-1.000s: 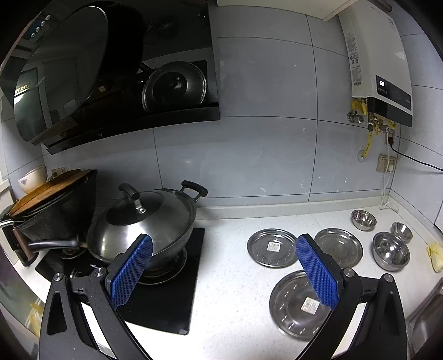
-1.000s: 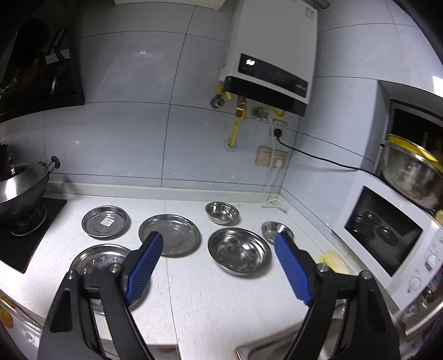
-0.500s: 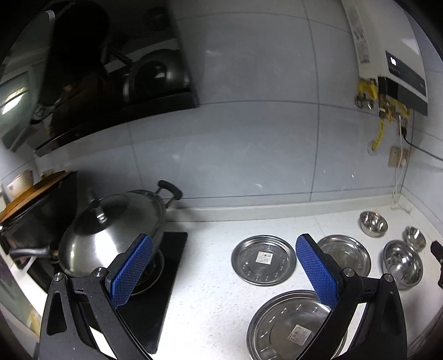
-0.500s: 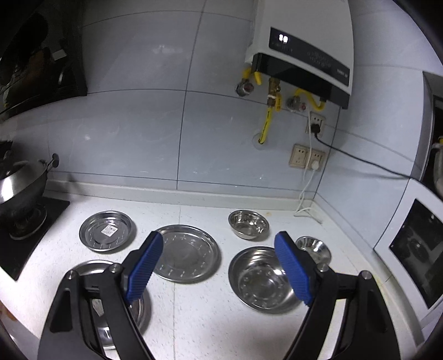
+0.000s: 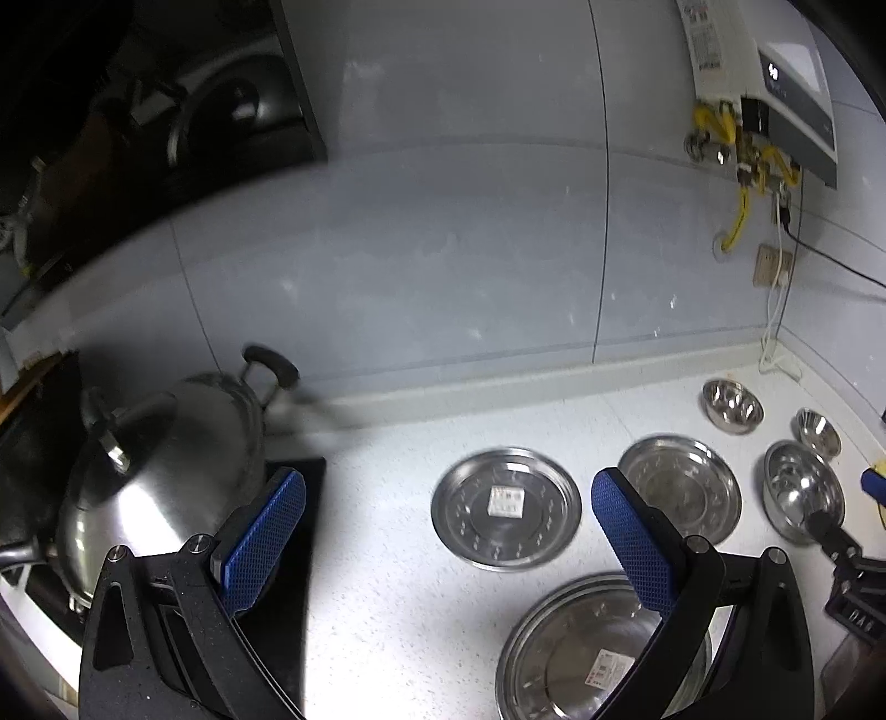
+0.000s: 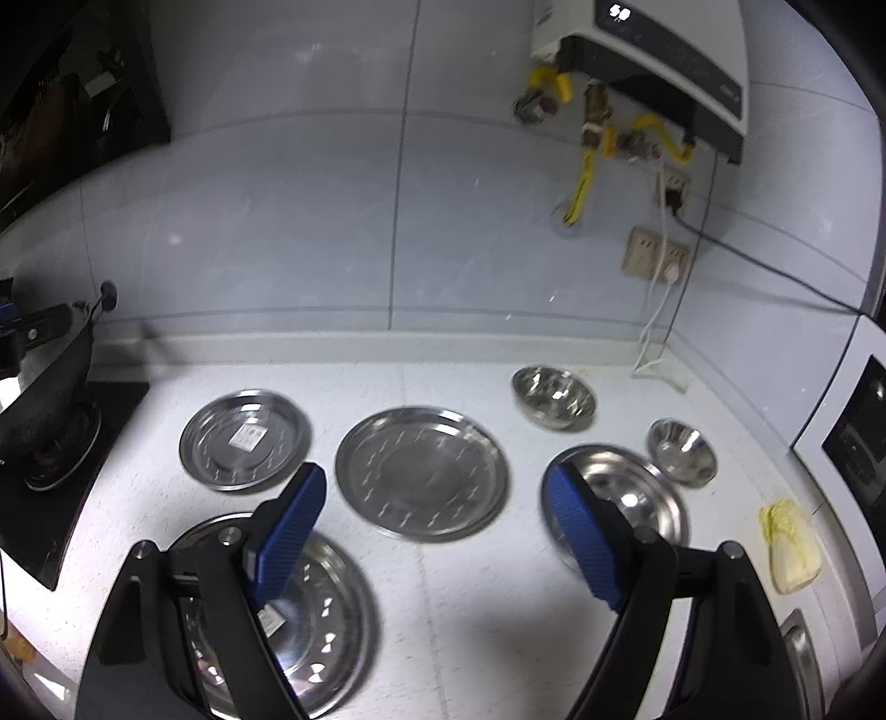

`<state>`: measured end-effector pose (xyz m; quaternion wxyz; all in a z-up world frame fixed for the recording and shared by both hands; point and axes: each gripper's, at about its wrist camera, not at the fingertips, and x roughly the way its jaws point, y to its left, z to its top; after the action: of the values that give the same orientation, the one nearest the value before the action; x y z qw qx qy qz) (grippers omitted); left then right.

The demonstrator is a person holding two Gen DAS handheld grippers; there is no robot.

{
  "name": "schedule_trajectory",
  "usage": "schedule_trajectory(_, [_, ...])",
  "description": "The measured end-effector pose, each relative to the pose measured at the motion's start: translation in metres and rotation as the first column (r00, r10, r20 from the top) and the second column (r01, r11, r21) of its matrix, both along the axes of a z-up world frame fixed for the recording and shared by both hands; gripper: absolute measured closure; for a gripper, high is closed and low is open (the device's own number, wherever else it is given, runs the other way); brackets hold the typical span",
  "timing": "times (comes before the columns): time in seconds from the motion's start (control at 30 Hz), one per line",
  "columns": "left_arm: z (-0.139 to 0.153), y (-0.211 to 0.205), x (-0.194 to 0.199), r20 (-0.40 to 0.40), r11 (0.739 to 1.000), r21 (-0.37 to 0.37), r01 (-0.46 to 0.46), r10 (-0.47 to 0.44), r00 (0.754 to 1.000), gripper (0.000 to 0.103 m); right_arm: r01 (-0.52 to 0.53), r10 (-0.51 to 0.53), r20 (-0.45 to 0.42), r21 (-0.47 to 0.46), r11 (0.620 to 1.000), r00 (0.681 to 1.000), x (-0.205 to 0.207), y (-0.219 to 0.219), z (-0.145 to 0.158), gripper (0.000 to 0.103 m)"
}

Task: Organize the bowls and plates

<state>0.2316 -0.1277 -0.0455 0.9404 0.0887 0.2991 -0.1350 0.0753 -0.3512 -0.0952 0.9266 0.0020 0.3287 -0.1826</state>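
Three steel plates lie on the white counter: a small one with a sticker [image 6: 245, 440] [image 5: 505, 507], a middle one [image 6: 422, 472] [image 5: 680, 487] and a large near one [image 6: 326, 620] [image 5: 587, 653]. Three steel bowls sit to the right: a large one [image 6: 637, 498] [image 5: 803, 490], a medium one at the back [image 6: 554, 396] [image 5: 731, 403] and a small one [image 6: 682, 450] [image 5: 818, 431]. My right gripper [image 6: 434, 531] is open and empty above the middle plate's near edge. My left gripper [image 5: 448, 531] is open and empty above the counter left of the sticker plate.
A lidded steel wok [image 5: 160, 471] stands on the black hob [image 5: 299, 565] at the left. A water heater [image 6: 659, 50] with yellow pipes hangs on the tiled wall. A yellow cloth [image 6: 792, 543] lies at the right by a microwave [image 6: 864, 437].
Both grippers have moved forward and down toward the counter; the plates and bowls look larger and closer. Both stay open. No dish has moved.
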Motion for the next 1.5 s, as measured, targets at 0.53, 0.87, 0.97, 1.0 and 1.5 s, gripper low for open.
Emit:
schedule_trajectory(0.53, [-0.163,-0.056,0.033,-0.593,0.985,0.125,0.122,-0.024,0.805,0.034,0.093,-0.016,-0.317,0.228,0.969,0.948,0.04,-0.01,-0.12,0.021])
schedule_trajectory(0.87, [-0.178,-0.058,0.024,-0.708,0.978,0.166,0.123,0.031,0.705,0.079,0.139,0.042,-0.488,0.329,0.934,0.872,0.054,-0.006,-0.165,0.088])
schedule_trajectory(0.97, [-0.174,-0.054,0.025,-0.712,0.979,0.173,0.106,0.05,0.701,0.086,0.138,0.051,-0.505,0.33,0.934,0.861,0.055,-0.006,-0.164,0.089])
schedule_trajectory(1.0, [-0.177,-0.051,0.025,-0.712,0.979,0.177,0.098,0.058,0.7,0.087,0.127,0.062,-0.51,0.327,0.936,0.858,0.055,-0.004,-0.163,0.089])
schedule_trajectory(1.5, [-0.112,0.048,0.022,-0.616,0.97,0.224,-0.099,0.22,0.756,0.088,-0.128,0.278,-0.443,0.339,0.932,0.852,0.102,0.08,-0.117,0.091])
